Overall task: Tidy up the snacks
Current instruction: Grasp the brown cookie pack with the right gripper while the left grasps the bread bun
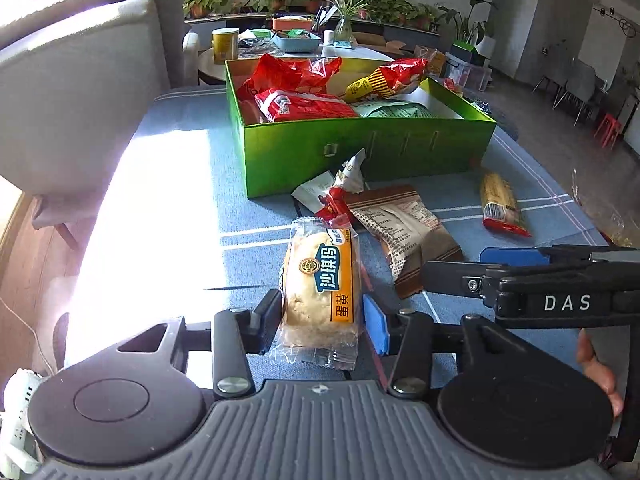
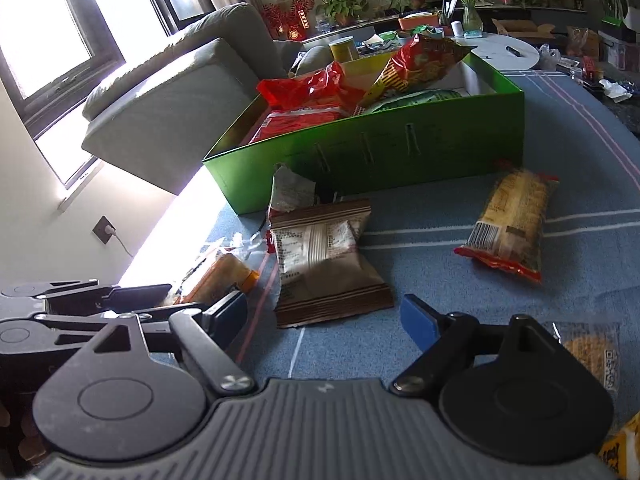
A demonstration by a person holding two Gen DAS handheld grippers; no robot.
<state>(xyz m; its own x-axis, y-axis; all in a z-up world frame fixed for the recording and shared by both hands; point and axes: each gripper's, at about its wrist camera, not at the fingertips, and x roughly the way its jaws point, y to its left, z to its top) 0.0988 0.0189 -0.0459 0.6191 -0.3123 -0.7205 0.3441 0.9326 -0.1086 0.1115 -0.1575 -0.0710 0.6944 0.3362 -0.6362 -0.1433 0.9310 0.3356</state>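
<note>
The tall green cardboard box [image 1: 360, 152] walls off the far side of the blue striped counter [image 1: 180, 200]. Before it, a brown foil packet [image 2: 328, 264] and crumpled red-and-white wrapper [image 1: 332, 196] crowd the middle. Open cloth lies between that packet and the yellow red-ended noodle pack [image 2: 512, 224], and along the sunlit left edge beside the grey sofa arm [image 1: 80, 92].

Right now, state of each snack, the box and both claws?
Left claw: shut on the yellow cake pack, which lies on the cloth.
Right claw: open, nothing between its pads.
Brown packet: flat on the cloth, seam side up, not held.
Red-ended cracker pack: on the cloth, outside the box.
Green box: open, holding several snack bags.
</note>
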